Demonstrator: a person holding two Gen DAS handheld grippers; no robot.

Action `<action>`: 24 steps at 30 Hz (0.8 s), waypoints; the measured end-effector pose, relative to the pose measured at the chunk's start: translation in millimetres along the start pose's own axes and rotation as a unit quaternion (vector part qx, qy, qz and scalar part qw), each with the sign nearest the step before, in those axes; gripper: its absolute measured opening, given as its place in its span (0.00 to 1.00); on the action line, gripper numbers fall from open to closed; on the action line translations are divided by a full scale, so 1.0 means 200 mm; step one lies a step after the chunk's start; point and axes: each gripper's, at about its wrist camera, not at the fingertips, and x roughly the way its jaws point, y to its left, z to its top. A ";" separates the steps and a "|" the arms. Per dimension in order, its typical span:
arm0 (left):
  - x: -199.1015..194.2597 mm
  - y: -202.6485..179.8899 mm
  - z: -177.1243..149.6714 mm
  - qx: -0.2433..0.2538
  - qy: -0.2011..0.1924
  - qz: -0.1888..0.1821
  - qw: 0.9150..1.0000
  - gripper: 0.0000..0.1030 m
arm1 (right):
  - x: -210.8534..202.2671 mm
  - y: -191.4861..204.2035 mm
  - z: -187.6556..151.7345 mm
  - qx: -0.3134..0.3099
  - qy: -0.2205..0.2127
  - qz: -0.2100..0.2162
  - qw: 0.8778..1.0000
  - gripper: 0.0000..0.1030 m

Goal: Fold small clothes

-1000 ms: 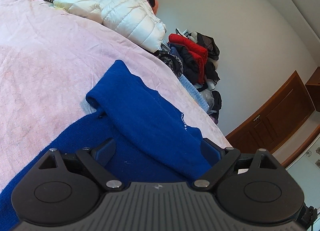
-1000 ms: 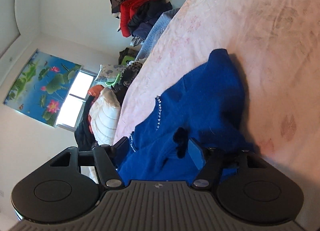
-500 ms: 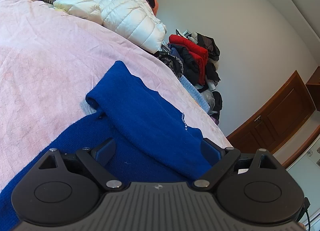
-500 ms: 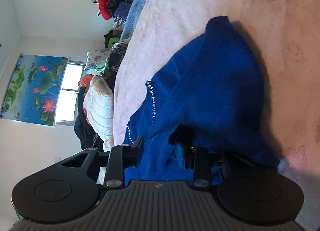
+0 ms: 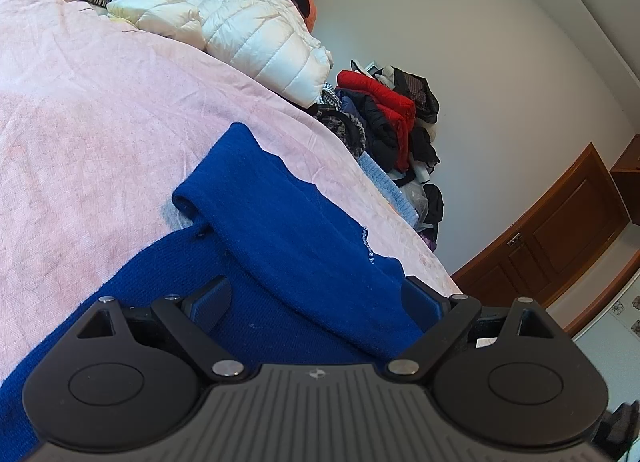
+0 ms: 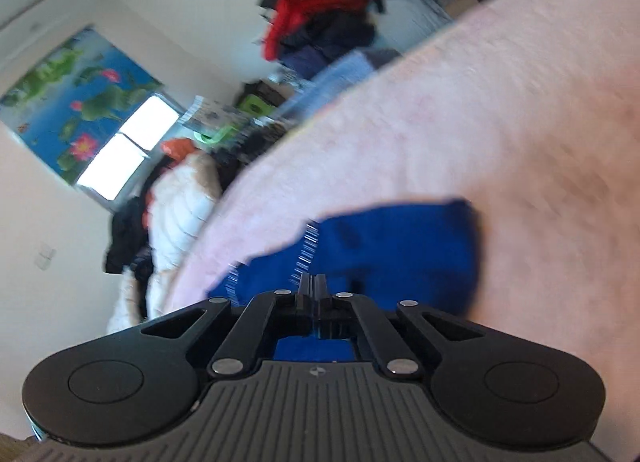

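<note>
Pink bedsheet carries the blue knitted garment, partly folded over itself, with a white puffer jacket and a heap of red and dark clothes along the far edge. The left gripper stands wide open over the blue knit, its pads clear of the cloth. The right gripper, its view blurred, has its jaws pressed together at the garment's near edge; whether cloth is pinched between them cannot be told.

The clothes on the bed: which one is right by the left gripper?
The blue sweater. It lies spread on the pink sheet between the open left gripper fingers, while the white puffy jacket and red coat sit far off.
</note>
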 end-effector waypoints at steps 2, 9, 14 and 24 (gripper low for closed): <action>0.00 0.00 0.00 0.000 0.000 0.000 1.000 0.90 | 0.04 -0.15 -0.03 0.061 0.028 -0.013 0.998 0.10; 0.00 0.00 0.00 0.001 -0.001 0.001 1.000 0.90 | 0.12 -0.14 -0.03 0.164 0.049 0.100 0.980 0.67; 0.00 0.00 0.00 0.001 -0.001 0.002 1.000 0.90 | 0.26 -0.08 -0.02 0.165 0.070 0.073 0.981 0.67; 0.00 0.00 0.00 0.000 -0.001 0.001 1.000 0.90 | 0.34 0.14 0.01 0.071 0.076 0.021 0.994 0.67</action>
